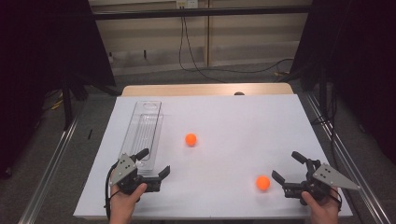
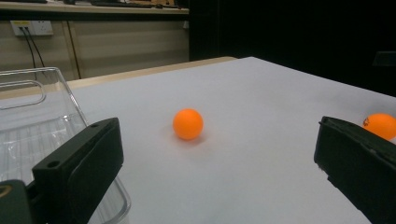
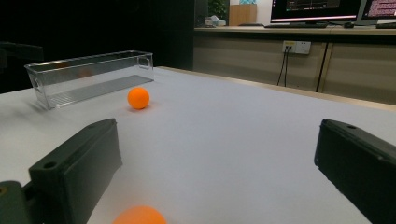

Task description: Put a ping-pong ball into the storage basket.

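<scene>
Balls (image 1: 190,139) (image 1: 263,183) plain orange, tray (image 1: 150,112) clear; no legible writing.

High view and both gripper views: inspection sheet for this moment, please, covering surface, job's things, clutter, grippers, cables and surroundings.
Surface: white table, with a wooden edge at its far side.
Job's things: near orange ball lies just left of the right gripper; far orange ball lies mid-table, right of the clear bin, which holds no ball.
Clutter: a small dark object at the far edge, too small to identify.
Grippers: left gripper open, at the bin's near end; right gripper open, holding nothing.
Cables: black cables run from a wall socket along the floor.
Surroundings: dark curtains at both sides; monitors on a counter.
</scene>
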Motion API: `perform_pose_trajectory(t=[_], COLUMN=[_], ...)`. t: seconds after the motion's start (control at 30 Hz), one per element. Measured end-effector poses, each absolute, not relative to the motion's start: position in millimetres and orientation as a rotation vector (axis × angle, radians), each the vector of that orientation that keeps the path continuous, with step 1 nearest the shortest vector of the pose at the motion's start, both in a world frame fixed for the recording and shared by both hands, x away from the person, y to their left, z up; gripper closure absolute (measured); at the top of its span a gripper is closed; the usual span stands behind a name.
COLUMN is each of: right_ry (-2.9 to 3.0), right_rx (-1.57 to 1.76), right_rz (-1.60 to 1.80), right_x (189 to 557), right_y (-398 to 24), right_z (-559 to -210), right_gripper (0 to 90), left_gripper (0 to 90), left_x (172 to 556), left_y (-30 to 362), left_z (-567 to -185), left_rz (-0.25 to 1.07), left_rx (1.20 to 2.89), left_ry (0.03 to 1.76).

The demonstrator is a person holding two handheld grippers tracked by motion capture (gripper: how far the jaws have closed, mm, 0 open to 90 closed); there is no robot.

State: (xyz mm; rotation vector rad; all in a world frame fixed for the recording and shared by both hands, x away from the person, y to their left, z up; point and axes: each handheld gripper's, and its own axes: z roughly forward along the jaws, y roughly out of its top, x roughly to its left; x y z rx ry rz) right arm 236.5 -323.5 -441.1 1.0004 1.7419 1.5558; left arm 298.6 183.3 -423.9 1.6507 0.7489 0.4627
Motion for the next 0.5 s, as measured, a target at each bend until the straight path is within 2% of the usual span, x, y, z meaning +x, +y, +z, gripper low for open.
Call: perform_pose_trajectory(t=[0.5], right_ry=[1.74], right_rx=[1.002], right_rz=[1.559], right_x=[236], right_y=[-323], right_z=[-441], right_gripper=[0.2], left_gripper=[1.4], left_x=[303], left_y=[167], left_z=[-423], left_rz=[0.418], left_rx=[1.674], left_ry=[0.72])
